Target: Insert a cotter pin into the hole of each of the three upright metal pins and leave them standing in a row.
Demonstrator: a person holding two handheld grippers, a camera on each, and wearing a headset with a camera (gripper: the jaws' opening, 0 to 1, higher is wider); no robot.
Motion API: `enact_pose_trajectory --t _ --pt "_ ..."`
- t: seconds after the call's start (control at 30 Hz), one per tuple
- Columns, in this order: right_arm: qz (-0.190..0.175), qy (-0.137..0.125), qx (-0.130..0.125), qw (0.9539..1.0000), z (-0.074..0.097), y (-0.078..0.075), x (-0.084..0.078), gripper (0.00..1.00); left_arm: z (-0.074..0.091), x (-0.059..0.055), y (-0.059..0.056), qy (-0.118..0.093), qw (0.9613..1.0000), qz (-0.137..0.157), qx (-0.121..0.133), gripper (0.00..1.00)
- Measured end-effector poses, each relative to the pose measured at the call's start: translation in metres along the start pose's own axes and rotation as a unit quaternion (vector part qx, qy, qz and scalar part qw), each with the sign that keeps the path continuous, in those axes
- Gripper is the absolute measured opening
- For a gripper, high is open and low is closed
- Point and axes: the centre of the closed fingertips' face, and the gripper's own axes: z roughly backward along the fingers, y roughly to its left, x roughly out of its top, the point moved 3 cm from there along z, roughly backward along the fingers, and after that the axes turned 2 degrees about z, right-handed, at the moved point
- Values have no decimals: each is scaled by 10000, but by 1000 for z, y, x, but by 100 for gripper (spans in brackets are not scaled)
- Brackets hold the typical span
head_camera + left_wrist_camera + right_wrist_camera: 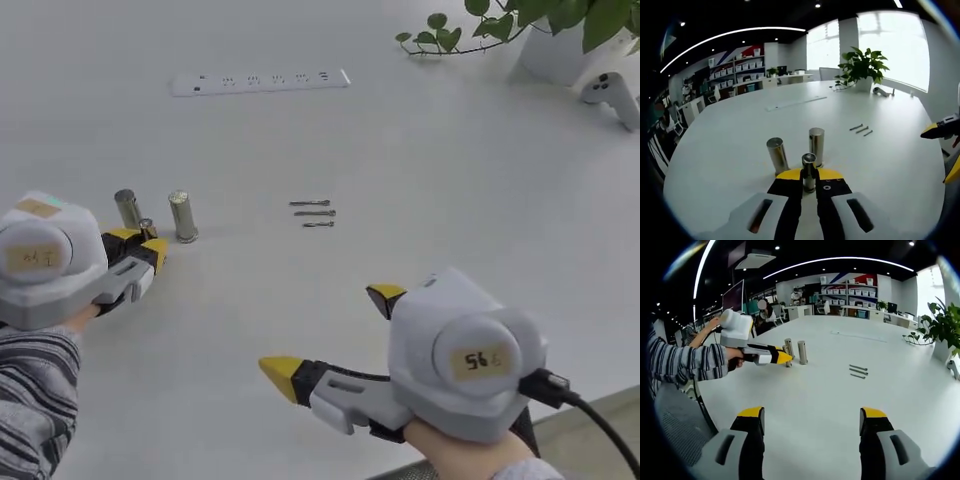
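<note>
Three upright metal pins stand at the left of the white table. My left gripper (150, 245) (809, 176) is shut on the nearest pin (809, 172) (146, 229), gripping its shaft between yellow-tipped jaws. The other two pins (182, 216) (127, 208) stand just beyond it; in the left gripper view they are the right one (816, 146) and the left one (777, 155). Three cotter pins (314, 213) (861, 129) (858, 371) lie side by side to their right. My right gripper (330, 330) (811, 421) hangs open over bare table near the front edge, well short of the cotter pins.
A white power strip (260, 81) lies at the back. At the far right corner stand a potted plant (545, 25) and a white controller (612, 95). The table edge (600, 405) runs by my right hand.
</note>
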Motion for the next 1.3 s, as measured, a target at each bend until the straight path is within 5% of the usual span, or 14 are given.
enact_pose_trajectory --t 0.3,0.83,1.3 --pt "34 16 5 10000 0 1 0 75 4 -2 -7 -55 9998 -35 -197 5" --pt "125 15 14 9999 1 3 1 71 13 -2 -48 -18 9979 -236 -602 5" --pt "100 8 -12 9999 1 1 1 70 12 -9 -59 42 9969 -267 -733 5"
